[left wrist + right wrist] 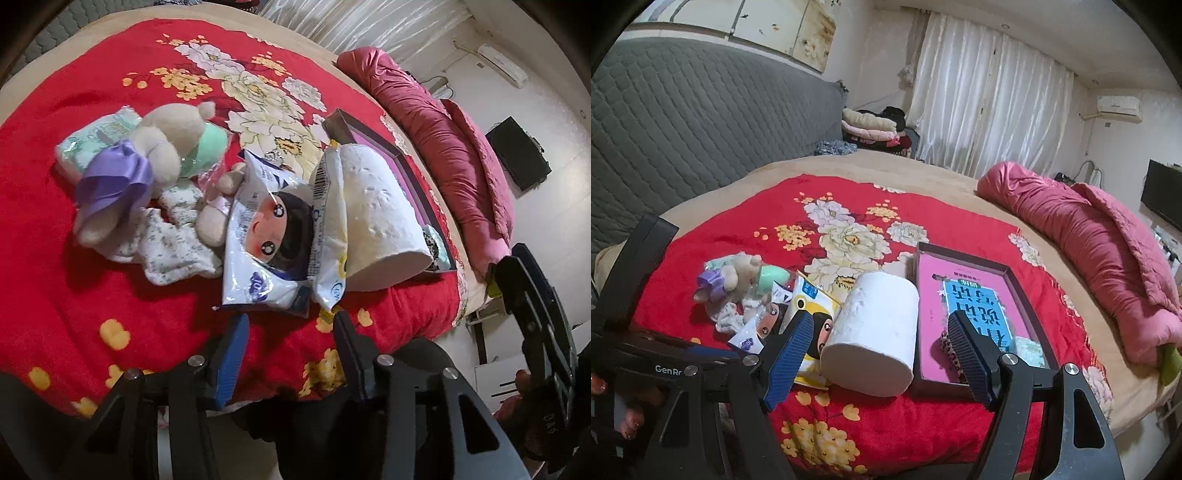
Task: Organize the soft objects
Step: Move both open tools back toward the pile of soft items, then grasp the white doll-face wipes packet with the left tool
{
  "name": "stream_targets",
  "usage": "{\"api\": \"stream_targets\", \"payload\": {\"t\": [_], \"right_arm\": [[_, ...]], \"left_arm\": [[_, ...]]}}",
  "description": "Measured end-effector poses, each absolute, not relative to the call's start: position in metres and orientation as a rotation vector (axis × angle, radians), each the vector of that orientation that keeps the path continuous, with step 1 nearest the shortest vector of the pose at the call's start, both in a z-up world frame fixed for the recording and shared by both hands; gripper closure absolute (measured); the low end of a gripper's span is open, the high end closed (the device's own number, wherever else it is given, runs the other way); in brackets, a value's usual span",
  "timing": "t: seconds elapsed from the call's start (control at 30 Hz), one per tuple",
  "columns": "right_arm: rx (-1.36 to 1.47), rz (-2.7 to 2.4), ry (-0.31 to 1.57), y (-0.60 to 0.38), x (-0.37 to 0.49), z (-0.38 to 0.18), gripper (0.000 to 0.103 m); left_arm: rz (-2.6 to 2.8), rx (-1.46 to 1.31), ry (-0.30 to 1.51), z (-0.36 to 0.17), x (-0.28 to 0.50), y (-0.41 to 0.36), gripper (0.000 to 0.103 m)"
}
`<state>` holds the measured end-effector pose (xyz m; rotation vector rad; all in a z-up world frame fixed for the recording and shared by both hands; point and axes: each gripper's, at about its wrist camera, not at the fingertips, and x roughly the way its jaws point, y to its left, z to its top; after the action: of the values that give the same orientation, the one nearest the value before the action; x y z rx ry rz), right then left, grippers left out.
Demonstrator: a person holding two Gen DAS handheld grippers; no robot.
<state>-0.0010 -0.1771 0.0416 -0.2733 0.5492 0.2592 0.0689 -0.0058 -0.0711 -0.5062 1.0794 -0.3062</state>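
1. We hold the left gripper (288, 321) with jaws apart and empty, just short of the blue-and-white tissue pack (264, 251) on the red blanket (74, 288); we should centre the jaws on its near edge before closing.
2. The right gripper (882, 354), also apart and empty, hovers before the toilet paper roll (873, 332).
3. Beyond lies the open box (1027, 295), the likely destination.
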Motion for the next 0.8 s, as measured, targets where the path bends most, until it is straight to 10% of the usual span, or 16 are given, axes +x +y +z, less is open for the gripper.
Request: {"api": "stream_targets", "payload": {"t": [0.8], "right_arm": [[-0.242,0.260,0.583,-0.183,0.008,0.034,0.026]], "left_arm": [[-0.310,-0.627,1.052,-0.081,0.077,0.020,0.056]]}}
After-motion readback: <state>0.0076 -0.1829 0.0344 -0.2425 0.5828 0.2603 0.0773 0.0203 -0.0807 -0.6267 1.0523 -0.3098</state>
